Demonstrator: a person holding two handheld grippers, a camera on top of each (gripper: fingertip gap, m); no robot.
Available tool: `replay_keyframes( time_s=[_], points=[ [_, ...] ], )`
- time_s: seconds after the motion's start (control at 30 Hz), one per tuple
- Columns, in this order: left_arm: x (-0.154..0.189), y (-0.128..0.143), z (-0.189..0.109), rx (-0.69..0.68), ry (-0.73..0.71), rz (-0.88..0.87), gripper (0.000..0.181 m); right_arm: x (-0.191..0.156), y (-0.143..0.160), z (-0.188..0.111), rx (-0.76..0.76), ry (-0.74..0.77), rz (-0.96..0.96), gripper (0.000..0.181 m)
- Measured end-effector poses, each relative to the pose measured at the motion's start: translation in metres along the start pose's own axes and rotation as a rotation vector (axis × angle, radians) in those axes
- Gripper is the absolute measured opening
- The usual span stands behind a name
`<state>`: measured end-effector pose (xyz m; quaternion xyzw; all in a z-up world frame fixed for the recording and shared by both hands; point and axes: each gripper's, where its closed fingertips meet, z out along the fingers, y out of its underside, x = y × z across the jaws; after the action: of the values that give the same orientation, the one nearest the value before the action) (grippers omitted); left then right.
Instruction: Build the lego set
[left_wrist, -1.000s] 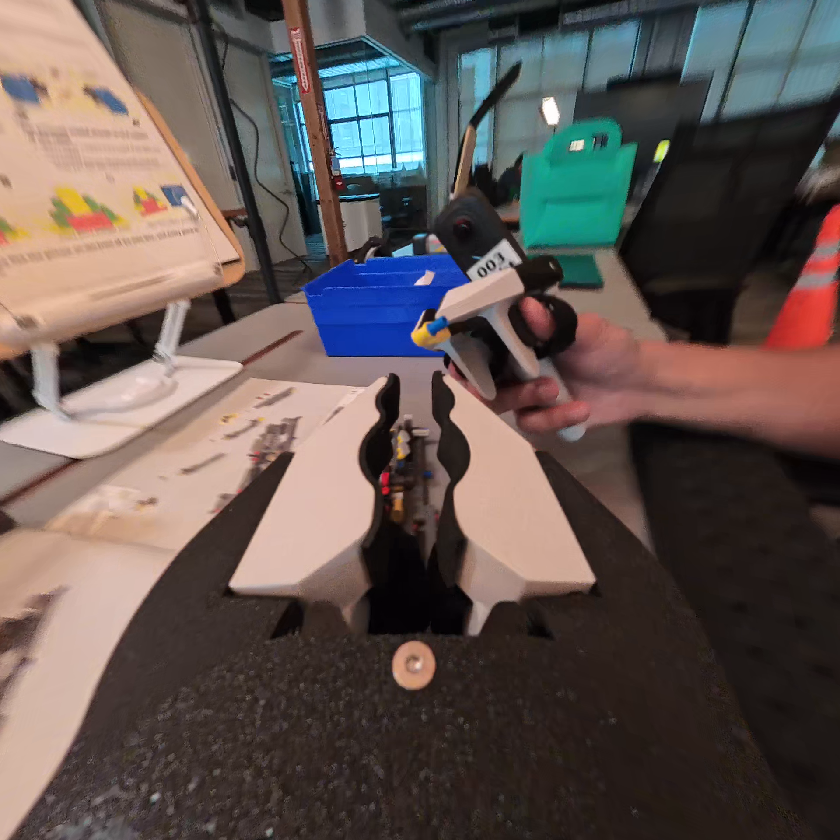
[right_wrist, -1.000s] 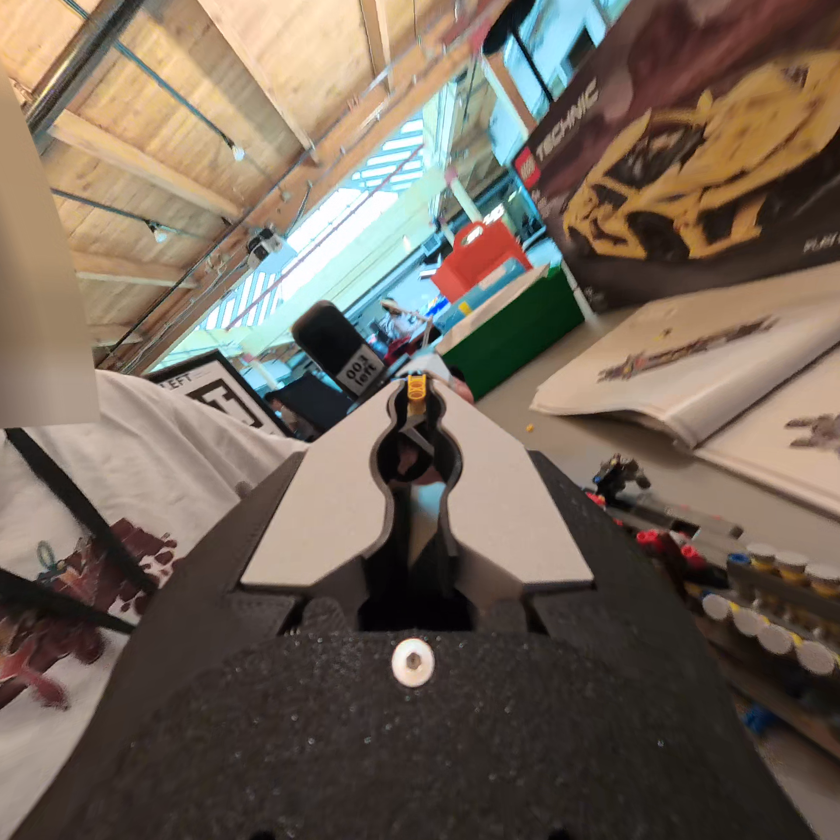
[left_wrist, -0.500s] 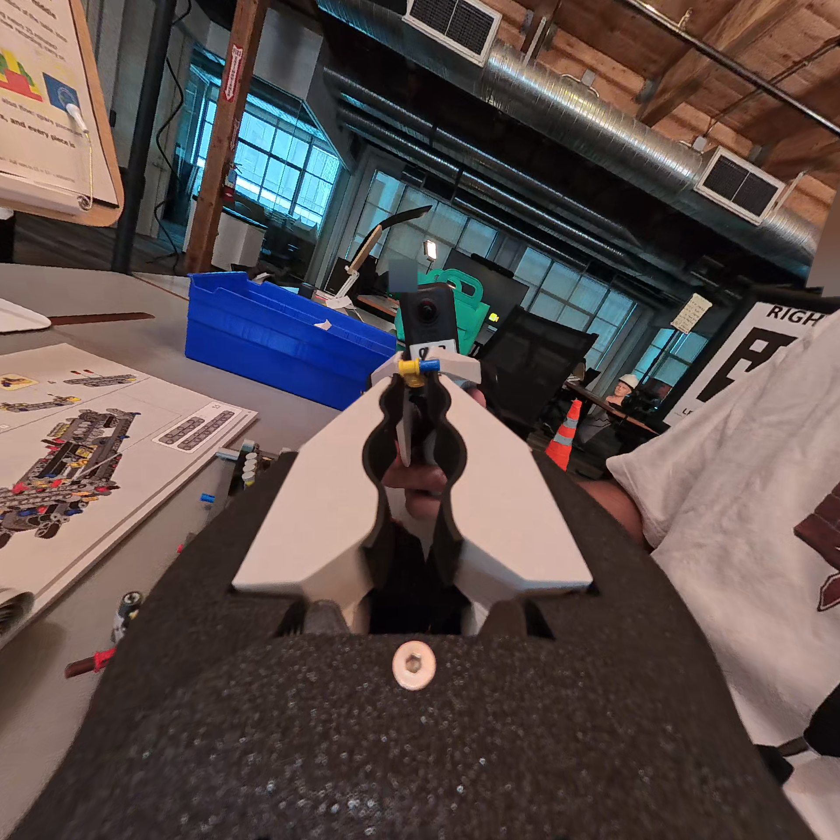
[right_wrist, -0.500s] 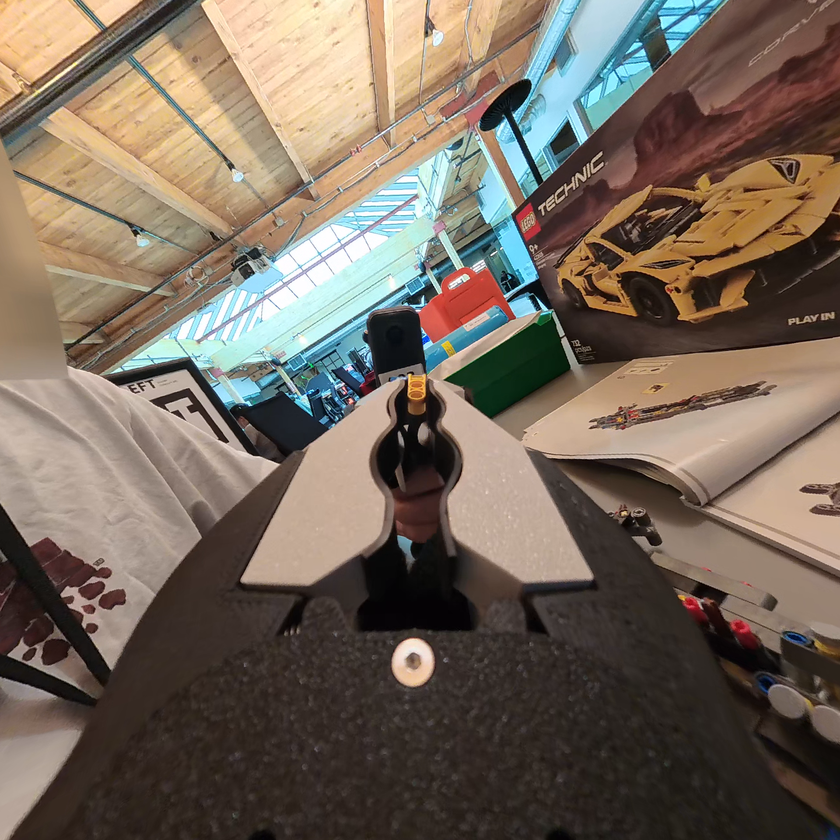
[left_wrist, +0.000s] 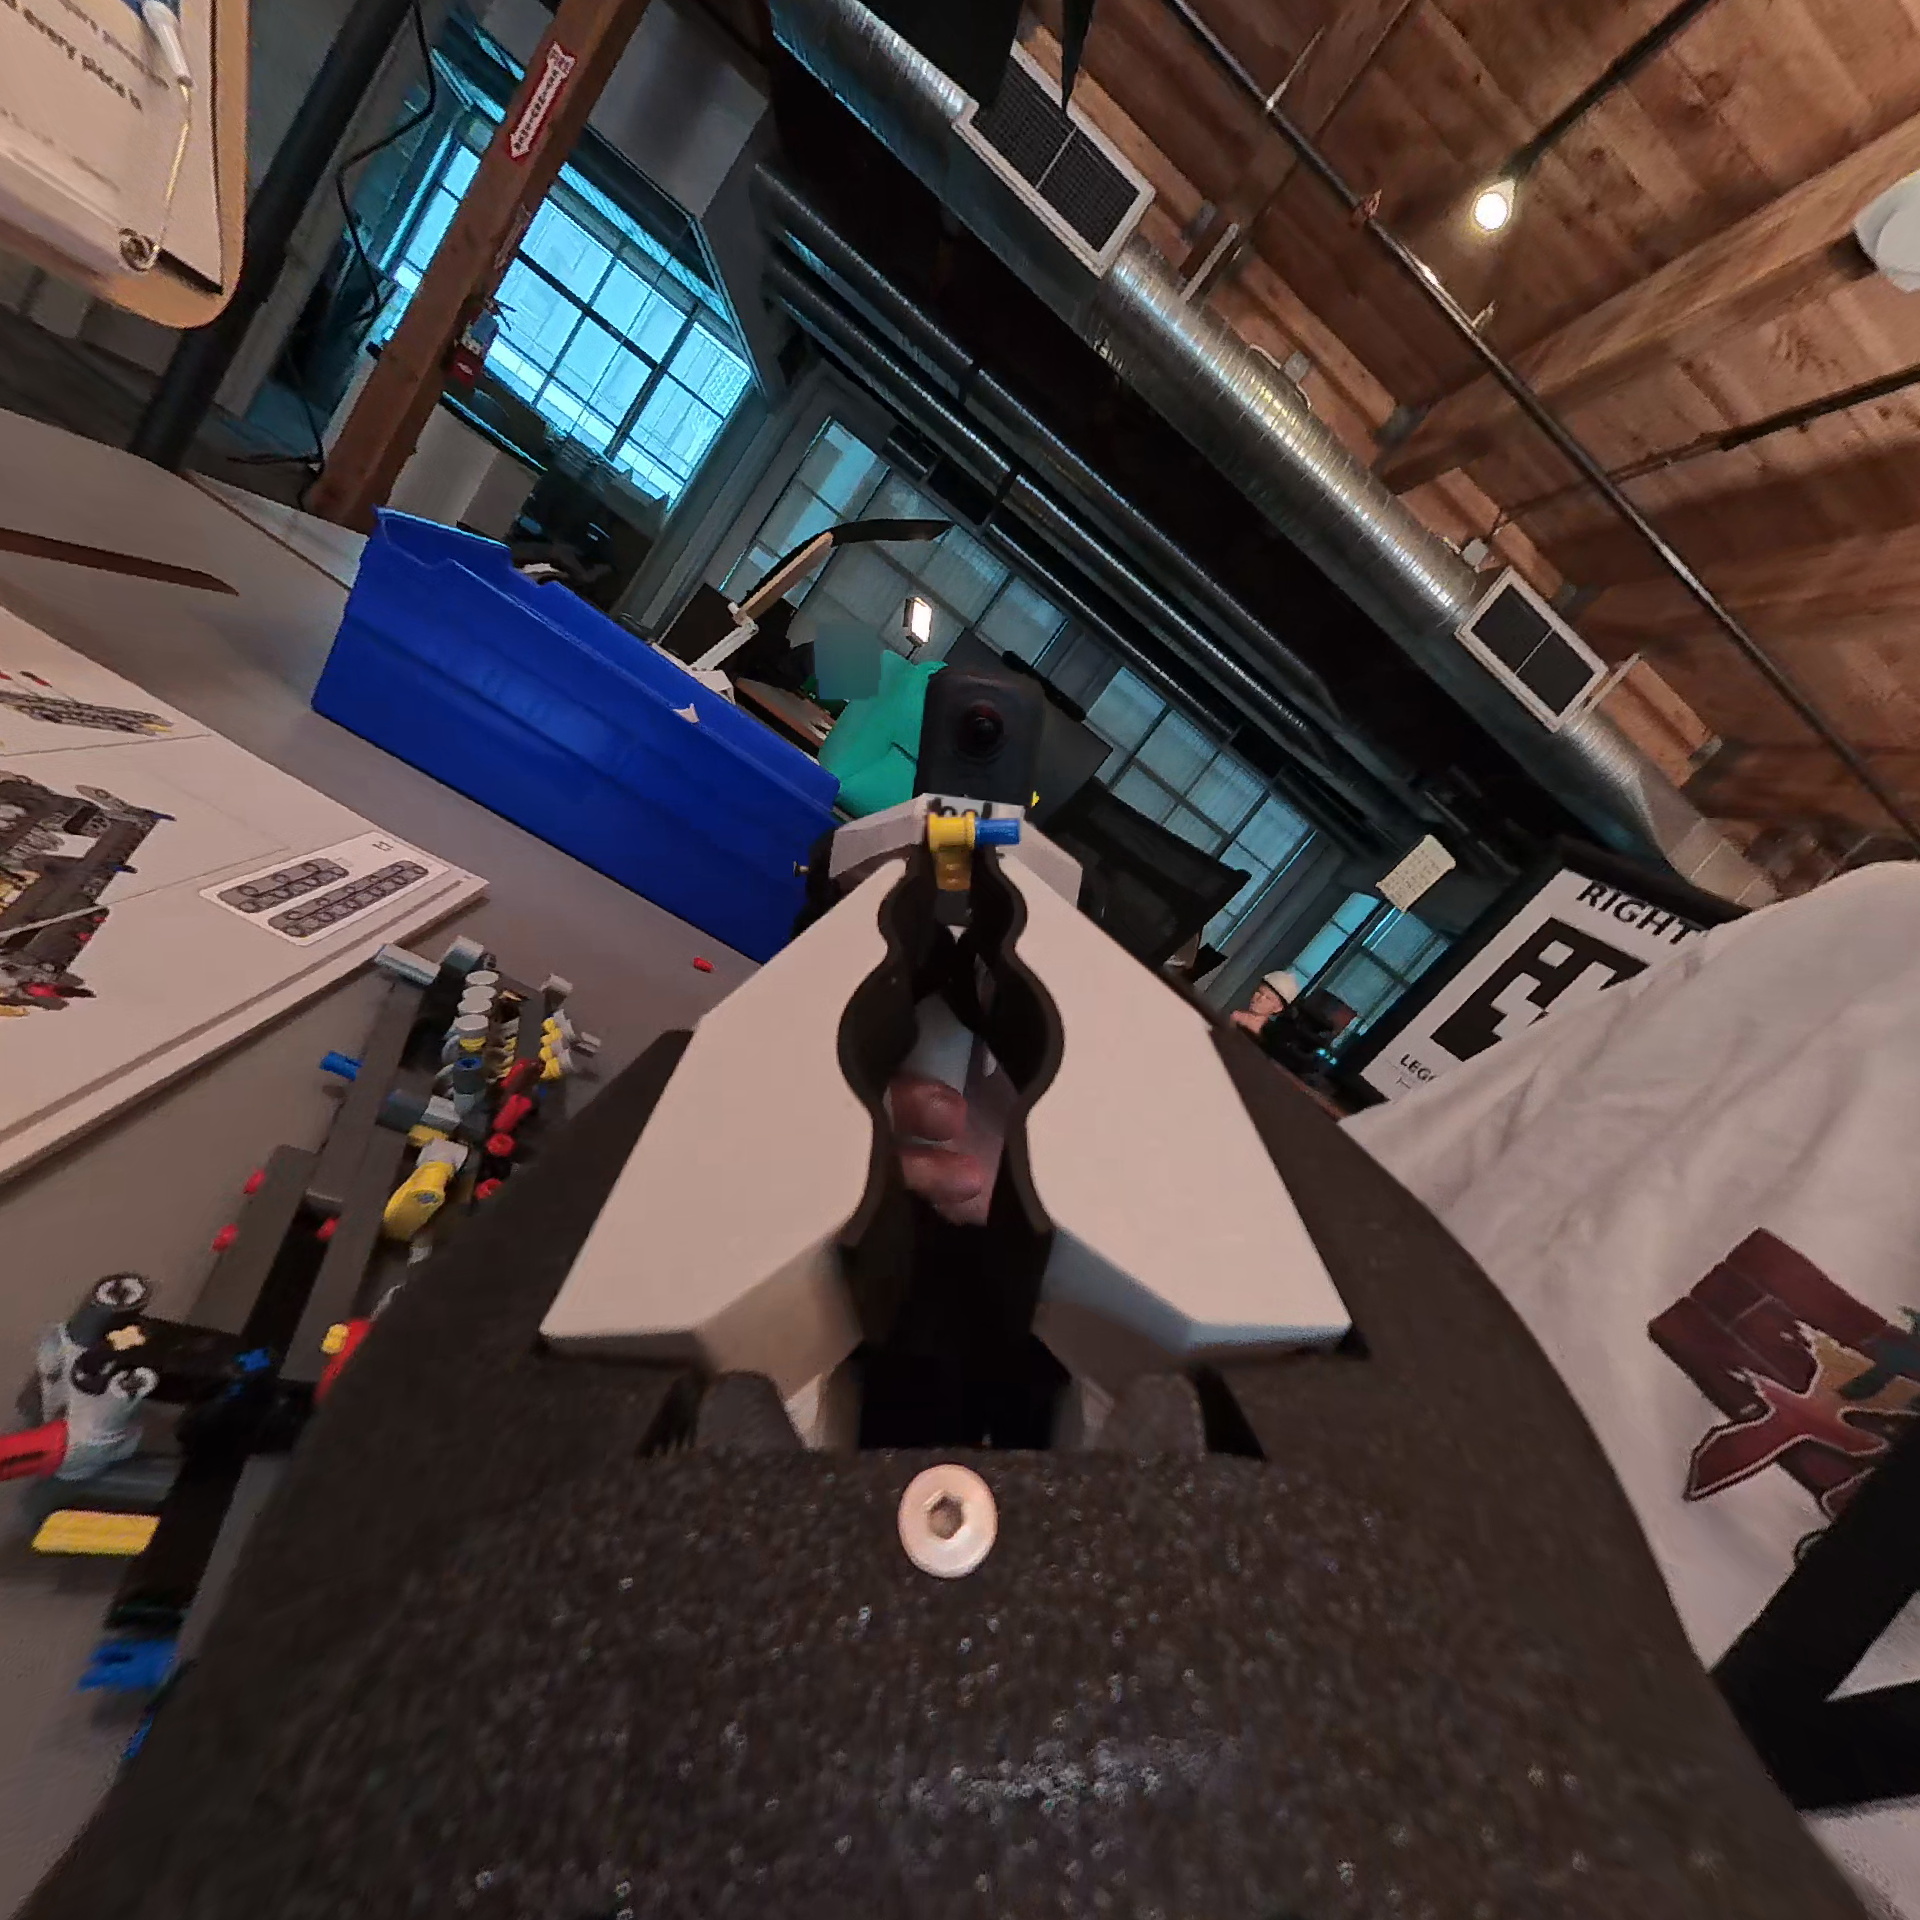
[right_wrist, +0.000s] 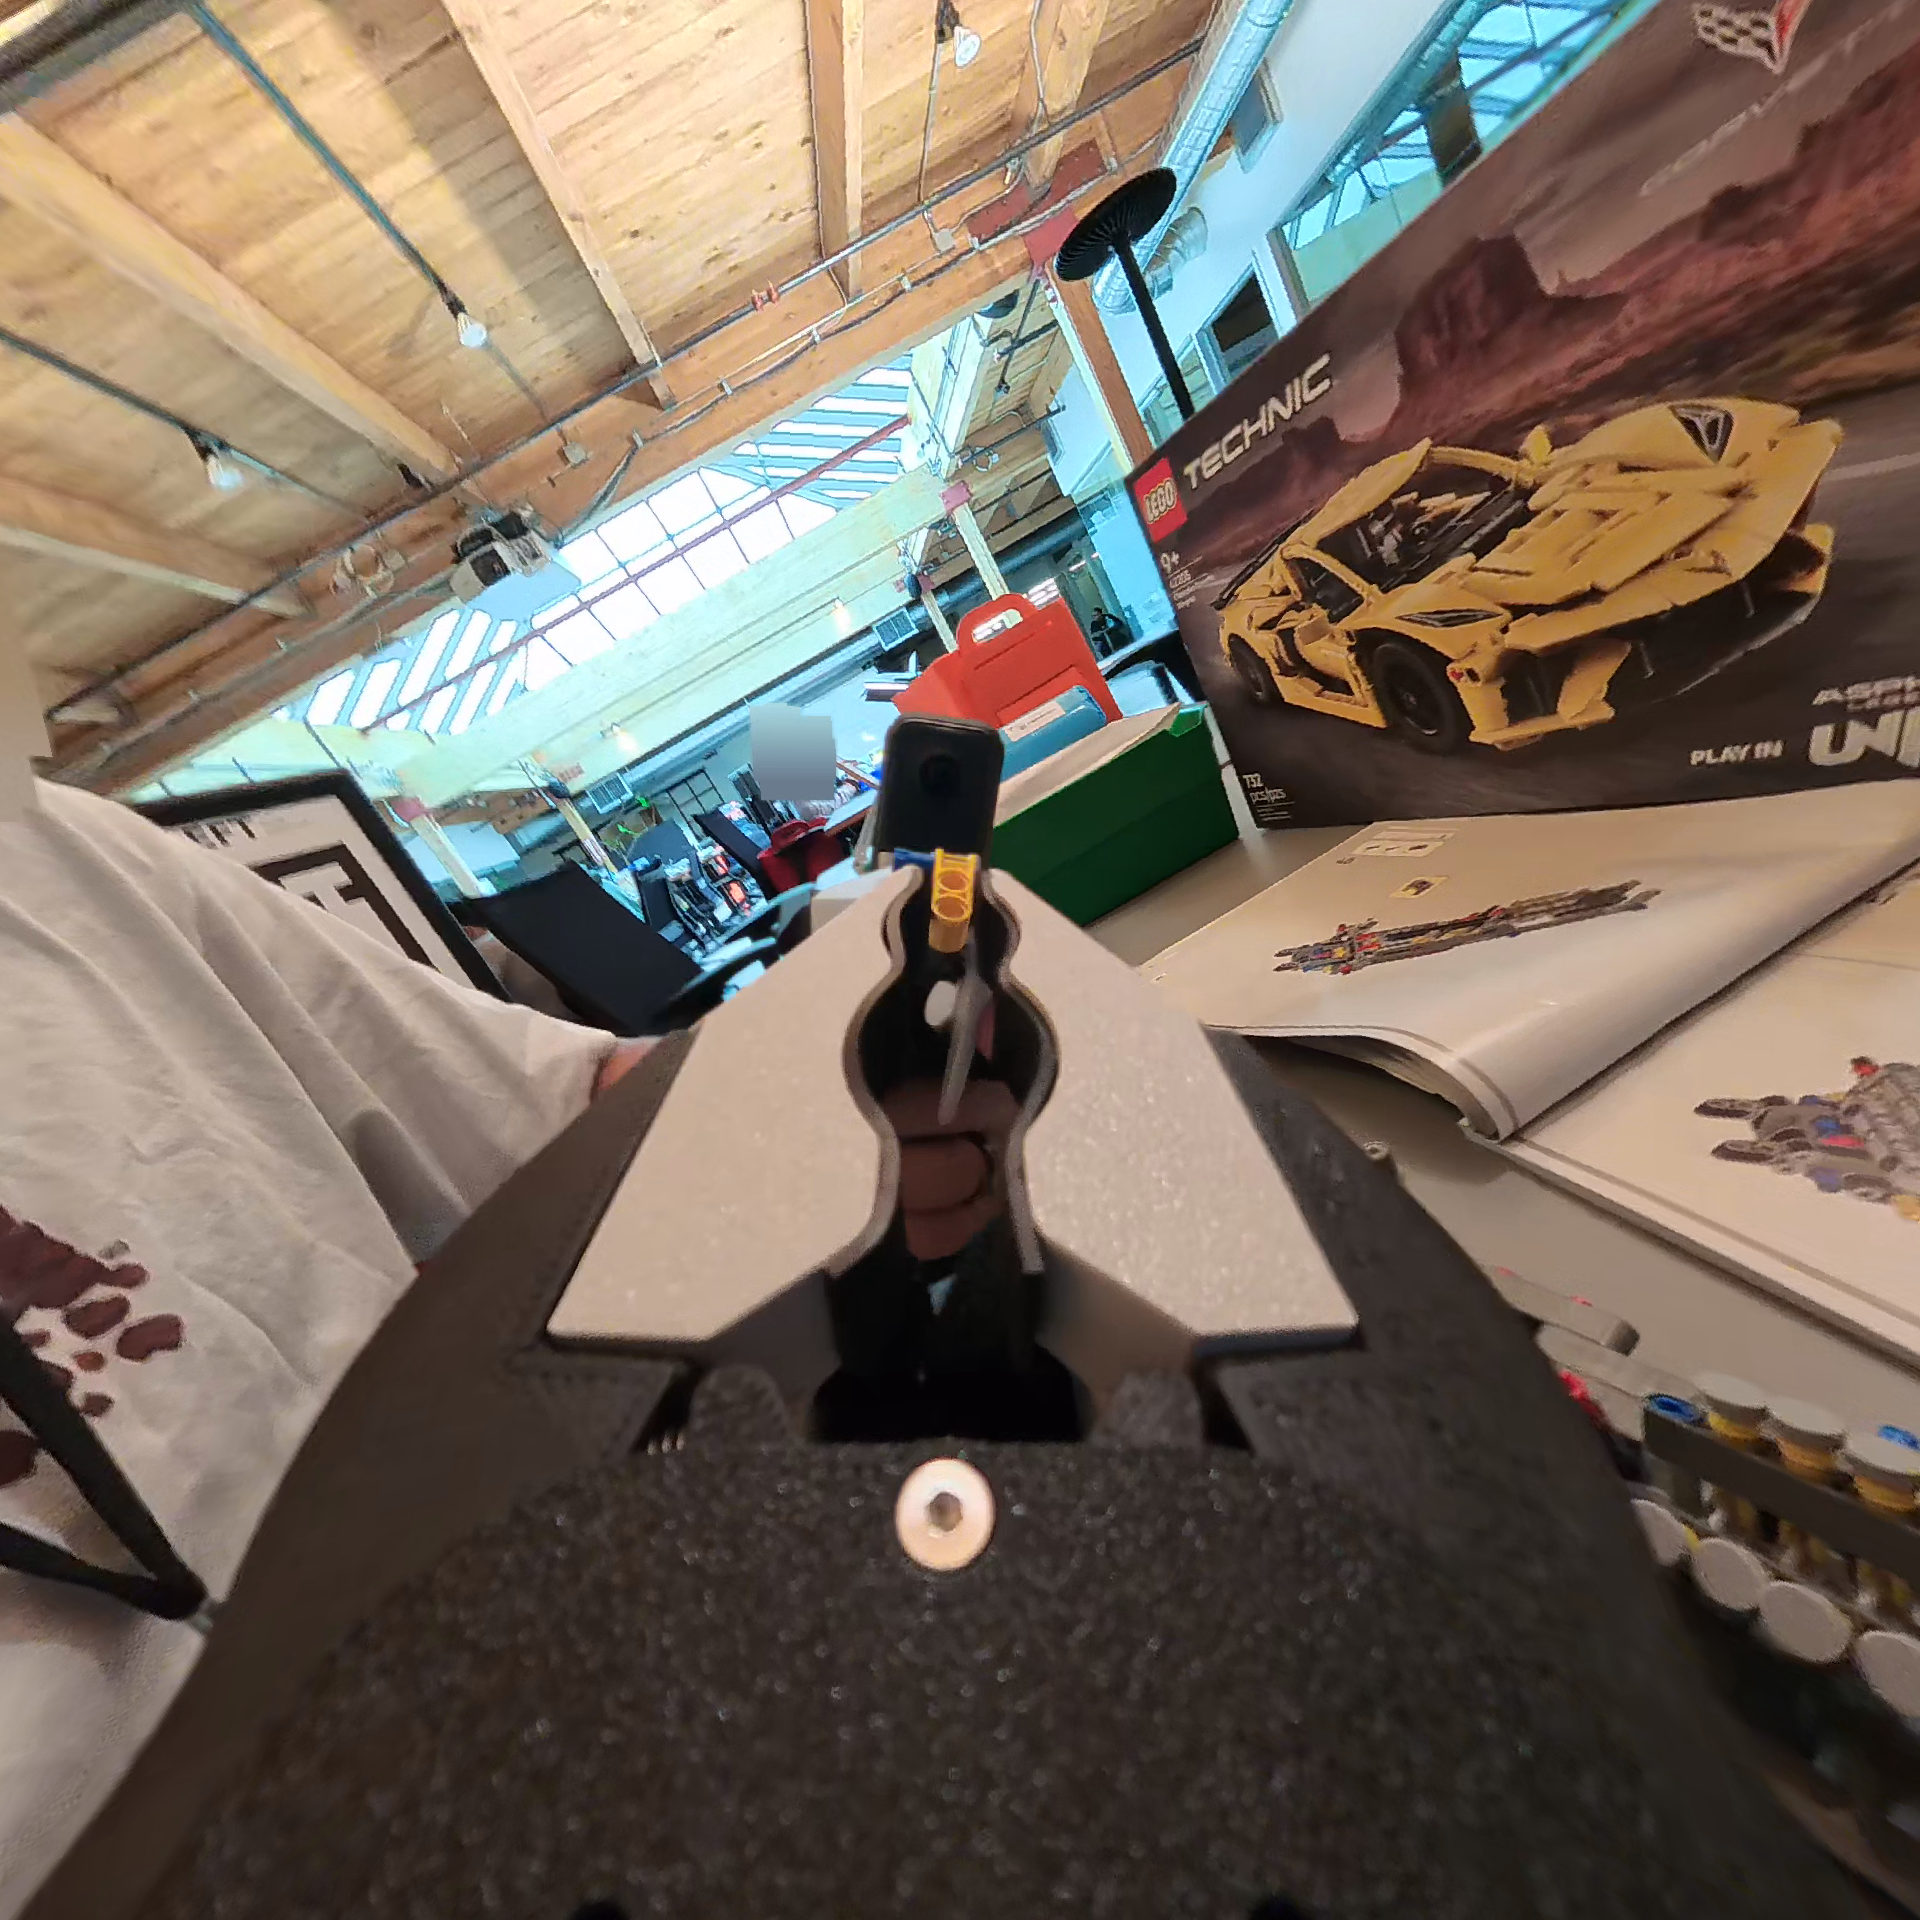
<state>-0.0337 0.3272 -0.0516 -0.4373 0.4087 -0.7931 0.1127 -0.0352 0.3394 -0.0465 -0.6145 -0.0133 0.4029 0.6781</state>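
My right gripper is shut on a small yellow connector with a blue pin in its side, held up in the air. My left gripper faces it tip to tip. Its jaws stand a narrow gap apart, and the end of the yellow connector sits right at its fingertips, the blue pin sticking out to the right. I cannot tell whether the left pads touch the connector. The left gripper's camera body shows just beyond the connector.
A partly built model and loose pieces lie on the grey table below left. An open instruction booklet and a blue bin lie behind. The set's box, a green box and the person's white shirt are close. The grippers are tip to tip, or close to it.
My left gripper has swung up from over the table to meet the right gripper tip to tip. Its jaw gap looks unchanged. The right gripper still holds the yellow connector.
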Motion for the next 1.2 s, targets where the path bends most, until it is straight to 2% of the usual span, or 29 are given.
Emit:
replay_keyframes(
  time_s=[0.13, 0.27, 0.47, 0.53, 0.67, 0.8, 1.1, 1.2],
  points=[
    [0.004, 0.002, 0.0, -0.035, -0.013, 0.119, 0.005, -0.003, 0.0, -0.001, -0.024, -0.007, -0.054, 0.01],
    [0.006, -0.002, -0.003, -0.04, -0.022, 0.175, 0.005, -0.002, -0.002, -0.007, -0.022, -0.029, 0.007, 0.015],
    [0.007, -0.001, -0.004, -0.062, -0.014, 0.189, 0.006, -0.012, 0.007, -0.006, -0.083, -0.113, 0.082, 0.012],
    [0.008, 0.002, -0.003, -0.074, -0.011, 0.199, 0.005, -0.01, 0.011, -0.004, -0.106, -0.091, 0.039, 0.005],
    [0.011, 0.003, -0.002, -0.078, -0.002, 0.199, 0.006, -0.012, 0.012, -0.006, -0.132, -0.091, 0.043, 0.005],
    [0.011, 0.002, -0.001, -0.055, -0.001, 0.182, 0.006, -0.012, 0.011, -0.004, -0.12, -0.083, 0.04, 0.005],
    [0.011, -0.002, 0.0, -0.02, 0.006, 0.164, 0.006, -0.014, 0.014, 0.001, -0.104, -0.116, 0.167, 0.005],
    [0.011, -0.001, 0.0, -0.024, 0.011, 0.175, 0.006, -0.014, 0.015, 0.001, -0.111, -0.113, 0.129, 0.005]
  ],
)
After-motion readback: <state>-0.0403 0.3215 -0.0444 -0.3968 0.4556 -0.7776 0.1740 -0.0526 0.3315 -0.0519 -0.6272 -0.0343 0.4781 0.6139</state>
